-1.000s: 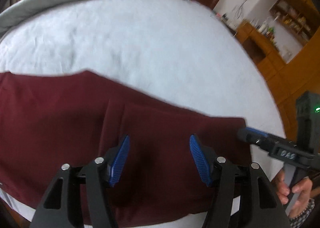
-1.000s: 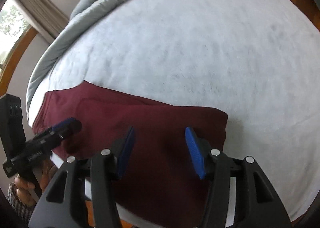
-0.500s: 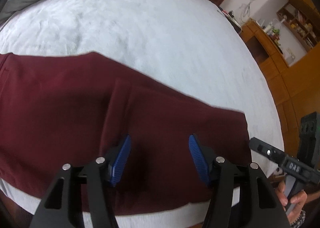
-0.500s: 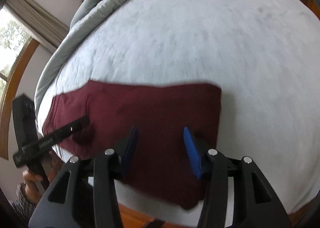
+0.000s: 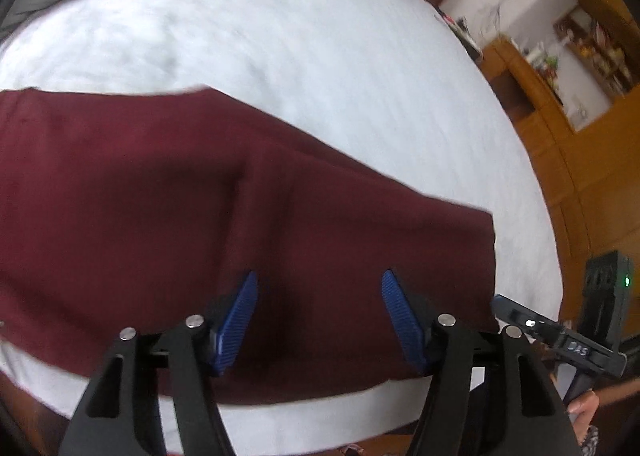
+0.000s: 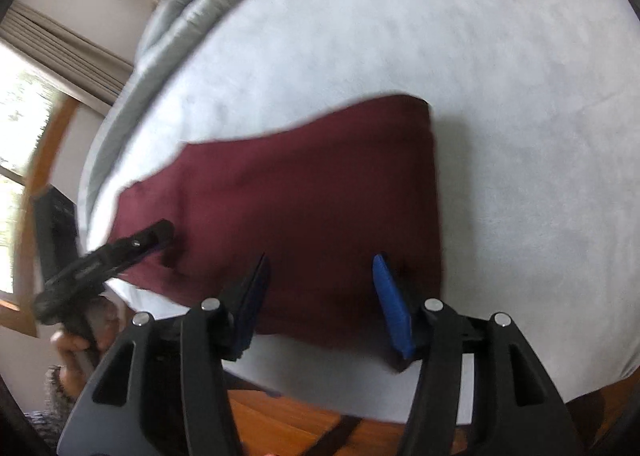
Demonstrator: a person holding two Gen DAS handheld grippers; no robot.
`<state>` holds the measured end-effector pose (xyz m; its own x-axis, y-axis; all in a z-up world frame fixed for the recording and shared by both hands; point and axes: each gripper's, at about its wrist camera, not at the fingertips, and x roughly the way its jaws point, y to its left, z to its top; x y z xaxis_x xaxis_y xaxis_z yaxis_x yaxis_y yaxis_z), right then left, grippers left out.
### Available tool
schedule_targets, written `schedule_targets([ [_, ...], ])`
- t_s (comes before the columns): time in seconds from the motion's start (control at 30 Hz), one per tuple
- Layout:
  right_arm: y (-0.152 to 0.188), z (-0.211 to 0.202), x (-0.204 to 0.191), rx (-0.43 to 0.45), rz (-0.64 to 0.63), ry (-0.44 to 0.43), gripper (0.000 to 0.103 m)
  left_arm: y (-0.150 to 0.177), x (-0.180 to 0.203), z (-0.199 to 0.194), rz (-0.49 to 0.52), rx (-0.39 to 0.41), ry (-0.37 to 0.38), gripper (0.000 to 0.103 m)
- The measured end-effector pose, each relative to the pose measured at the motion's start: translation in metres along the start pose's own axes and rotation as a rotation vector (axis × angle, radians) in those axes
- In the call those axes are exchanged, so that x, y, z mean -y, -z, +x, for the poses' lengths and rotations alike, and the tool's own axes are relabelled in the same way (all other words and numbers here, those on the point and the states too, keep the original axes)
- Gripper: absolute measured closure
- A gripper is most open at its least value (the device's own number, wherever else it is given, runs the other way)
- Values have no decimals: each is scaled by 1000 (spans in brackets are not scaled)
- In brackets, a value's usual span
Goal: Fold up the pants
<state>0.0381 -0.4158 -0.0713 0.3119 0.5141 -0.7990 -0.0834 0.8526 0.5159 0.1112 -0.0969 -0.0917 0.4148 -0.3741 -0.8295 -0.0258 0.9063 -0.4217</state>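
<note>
maroon pants flat on white bed, left tongs & right tongs both wide, holding nothing.

Black gripper, ribbed blue pads

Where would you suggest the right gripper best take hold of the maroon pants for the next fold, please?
Probably the pants at their right end, coming from the right: that edge lies straight and flat on the white bedsheet, beside the open right gripper.
</note>
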Motion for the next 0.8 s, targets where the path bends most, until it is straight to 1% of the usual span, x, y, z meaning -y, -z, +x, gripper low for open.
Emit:
schedule_targets([
  [0.07, 1, -5, -11, 11, -7, -46, 43, 2, -22, -25, -36, 31, -9, 33],
  [0.13, -1, 2, -24, 1, -41, -63, 43, 6, -46, -42, -76, 44, -41, 32],
  [0.2, 0, 11, -34, -7, -71, -54, 43, 15, -77, -62, -128, 61, -95, 32],
  [0.27, -1, 26, -46, -35, -95, -45, 43, 22, -99, -74, -165, 69, -133, 32],
  [0.33, -2, 37, -55, -55, -115, -35, 43, 29, -129, -88, -228, 83, -170, 32],
  [0.43, -1, 47, -64, -70, -151, 1, 42, 35, -163, -101, -312, 107, -222, 32],
  [0.47, -1, 50, -63, -78, -152, 7, 42, 39, -181, -106, -360, 121, -237, 32],
  [0.5, 1, 53, -62, -86, -150, 11, 41, 43, -194, -108, -399, 135, -236, 32],
  [0.53, 3, 56, -61, -90, -147, 17, 41, 46, -212, -111, -457, 155, -225, 32],
  [0.57, 5, 58, -58, -92, -144, 20, 41, 48, -221, -111, -485, 167, -209, 32],
  [0.63, 6, 61, -58, -91, -143, 21, 41, 47, -240, -108, -543, 178, -167, 34],
  [0.67, 6, 62, -59, -90, -143, 20, 40, 47, -251, -105, -574, 186, -134, 34],
  [0.73, 6, 63, -57, -92, -142, 18, 39, 45, -264, -101, -611, 212, -88, 34],
  [0.8, 6, 64, -57, -95, -146, 23, 39, 44, -271, -99, -640, 221, -55, 33],
])
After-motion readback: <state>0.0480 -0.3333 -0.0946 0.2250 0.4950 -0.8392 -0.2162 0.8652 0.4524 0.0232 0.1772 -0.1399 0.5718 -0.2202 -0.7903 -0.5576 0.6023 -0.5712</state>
